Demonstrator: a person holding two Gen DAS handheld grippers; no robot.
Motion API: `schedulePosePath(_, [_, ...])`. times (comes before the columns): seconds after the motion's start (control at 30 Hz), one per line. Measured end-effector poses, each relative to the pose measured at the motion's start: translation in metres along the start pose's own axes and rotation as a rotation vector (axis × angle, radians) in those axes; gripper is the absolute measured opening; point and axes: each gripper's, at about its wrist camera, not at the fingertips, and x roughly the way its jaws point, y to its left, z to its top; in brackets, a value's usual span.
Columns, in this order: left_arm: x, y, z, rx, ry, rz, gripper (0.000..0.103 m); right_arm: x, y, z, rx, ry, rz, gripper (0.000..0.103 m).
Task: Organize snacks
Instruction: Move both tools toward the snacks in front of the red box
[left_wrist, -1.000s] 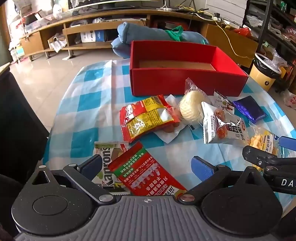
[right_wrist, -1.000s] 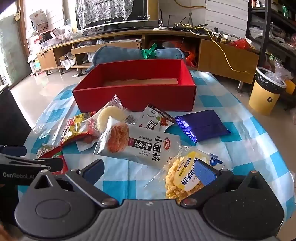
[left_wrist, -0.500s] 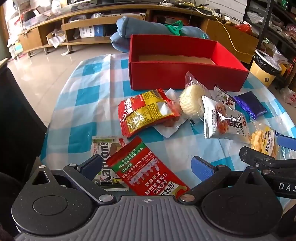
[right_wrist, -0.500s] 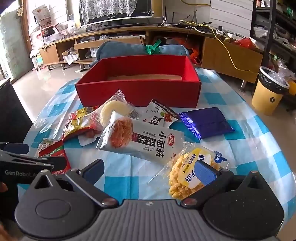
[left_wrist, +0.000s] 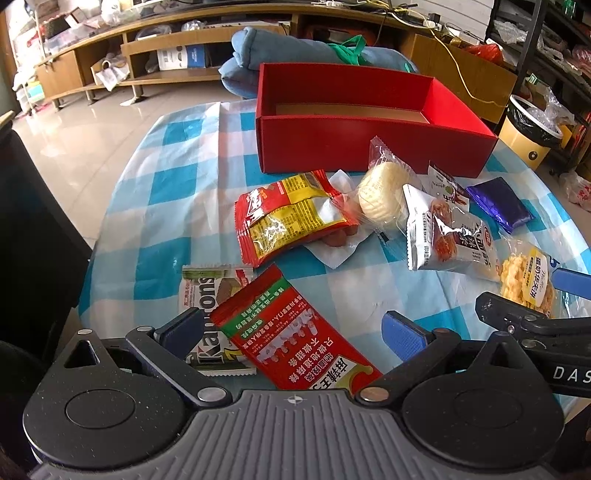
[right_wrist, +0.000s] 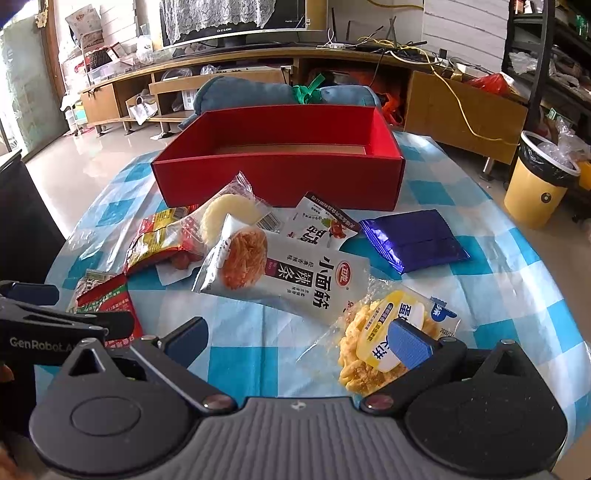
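An empty red box stands at the far side of a blue-checked table. Snack packets lie in front of it: a red-yellow pack, a round pastry, a white spicy-strip pack, a purple pack, a yellow cracker bag, a Kaptons packet. My left gripper is open, with a red-green packet between its fingers. My right gripper is open; its right finger overlaps the cracker bag.
A blue cushion lies behind the box. A yellow bin stands on the floor at right, wooden shelving at the back. A dark chair stands at the table's left edge.
Both grippers have tilted down and edged forward over the table. The snacks have not moved. Both stay open.
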Motion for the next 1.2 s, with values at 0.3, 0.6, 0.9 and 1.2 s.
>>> schedulePosePath(0.3, [0.0002, 0.0015, -0.0003, -0.006, 0.009, -0.004, 0.103, 0.0021, 0.0019, -0.0011, -0.012, 0.012, 0.007, 0.1])
schedulePosePath(0.6, [0.0004, 0.0011, -0.0013, -0.006, 0.011, -0.001, 0.103, 0.003, 0.0037, -0.002, -0.022, 0.016, 0.01, 0.1])
schedulePosePath(0.9, [0.0009, 0.001, -0.0022, -0.006, 0.013, 0.0, 0.103, 0.0033, 0.0037, -0.0017, -0.022, 0.016, 0.01, 0.1])
schedulePosePath(1.2, [0.0012, 0.0008, -0.0033, -0.005, 0.014, 0.001, 0.103, 0.0048, 0.0039, -0.003, -0.021, 0.021, 0.012, 0.1])
